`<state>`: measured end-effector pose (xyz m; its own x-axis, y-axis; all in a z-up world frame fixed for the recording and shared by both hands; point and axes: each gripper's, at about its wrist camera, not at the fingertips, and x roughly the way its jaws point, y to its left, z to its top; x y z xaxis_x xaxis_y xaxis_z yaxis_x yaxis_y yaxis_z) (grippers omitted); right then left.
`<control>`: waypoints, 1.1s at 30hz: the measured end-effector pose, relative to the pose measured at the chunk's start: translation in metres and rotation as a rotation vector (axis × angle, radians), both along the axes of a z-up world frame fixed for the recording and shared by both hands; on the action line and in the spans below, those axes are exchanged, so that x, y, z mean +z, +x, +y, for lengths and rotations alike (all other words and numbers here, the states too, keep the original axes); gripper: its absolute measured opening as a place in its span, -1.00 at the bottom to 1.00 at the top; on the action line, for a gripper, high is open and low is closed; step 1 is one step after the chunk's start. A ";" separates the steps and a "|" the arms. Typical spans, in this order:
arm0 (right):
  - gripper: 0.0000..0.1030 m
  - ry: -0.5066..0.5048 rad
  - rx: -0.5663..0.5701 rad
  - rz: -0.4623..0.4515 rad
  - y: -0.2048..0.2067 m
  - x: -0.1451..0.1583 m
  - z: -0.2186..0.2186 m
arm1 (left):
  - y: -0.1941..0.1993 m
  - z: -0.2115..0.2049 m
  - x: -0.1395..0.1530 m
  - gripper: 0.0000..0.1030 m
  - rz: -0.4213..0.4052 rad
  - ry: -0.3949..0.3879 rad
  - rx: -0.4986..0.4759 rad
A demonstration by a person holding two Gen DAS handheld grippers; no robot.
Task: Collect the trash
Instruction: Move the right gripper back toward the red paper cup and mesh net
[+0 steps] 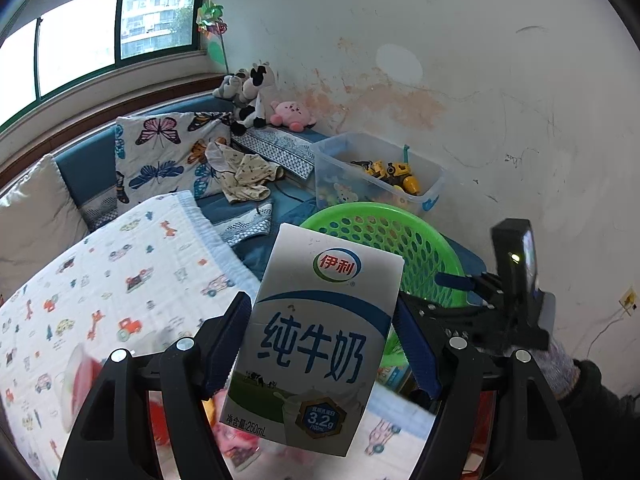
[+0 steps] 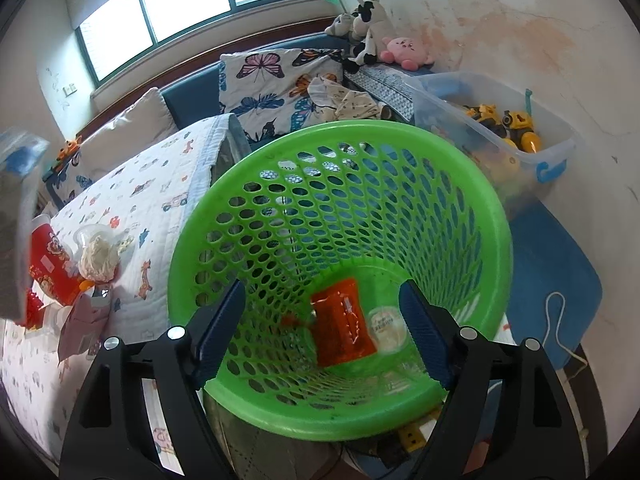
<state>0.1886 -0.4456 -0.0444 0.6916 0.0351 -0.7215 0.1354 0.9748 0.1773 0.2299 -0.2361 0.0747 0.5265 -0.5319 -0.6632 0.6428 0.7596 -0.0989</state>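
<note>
Milk carton (image 1: 316, 340) sat upright w/ a slight tilt in my left claw (image 1: 320, 344), both blue pads (image 1: 224, 344) pressed on its sides, so clamped on it. It was held up above the bed, w/ the green basket (image 1: 424, 248) just behind it and to the right. My right claw (image 2: 320, 332) hung over that basket's (image 2: 472, 184) mouth, pads (image 2: 218, 336) wide apart, gripping nothing. Down in the basket bottom lay an orange wrapper (image 2: 342, 328) and, touching it on the right, a round clear lid (image 2: 386, 326). On the bed quilt (image 2: 160, 184) to the left were more bits: a red paper cup (image 2: 50, 264) on its side, a clear plastic cup (image 2: 98, 252) stuffed w/ crumpled tissue beside it, and a pinkish carton (image 2: 82, 324) nearer me. The milk carton showed only as a blur at the left edge of the right wrist view. A clear toy bin (image 2: 508, 124) stood behind the basket by the wall, yellow toy trucks (image 2: 516, 124) inside
</note>
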 end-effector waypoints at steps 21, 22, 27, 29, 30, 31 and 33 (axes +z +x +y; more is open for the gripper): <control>0.55 0.003 -0.005 -0.062 -0.051 0.010 -0.003 | 0.033 -0.091 -0.035 0.35 0.086 0.019 -0.013; 0.55 0.006 -0.007 -0.062 -0.053 0.010 -0.003 | 0.034 -0.093 -0.036 0.35 0.085 0.017 -0.009; 0.55 0.015 -0.019 -0.061 -0.059 0.008 -0.006 | 0.037 -0.097 -0.040 0.39 0.100 -0.010 0.005; 0.55 0.021 -0.023 -0.059 -0.061 0.007 -0.007 | 0.036 -0.096 -0.038 0.52 0.100 -0.023 0.002; 0.55 0.022 -0.024 -0.059 -0.062 0.007 -0.007 | 0.035 -0.094 -0.038 0.52 0.096 -0.024 0.002; 0.55 0.023 -0.026 -0.059 -0.063 0.006 -0.007 | 0.033 -0.092 -0.037 0.52 0.093 -0.026 -0.003; 0.55 0.026 -0.024 -0.058 -0.064 0.006 -0.006 | 0.030 -0.088 -0.034 0.52 0.085 -0.020 0.000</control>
<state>0.1250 -0.4512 -0.0381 0.7329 0.0366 -0.6794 0.1475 0.9663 0.2111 0.2595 -0.3237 0.0405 0.4690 -0.5456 -0.6946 0.6313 0.7570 -0.1683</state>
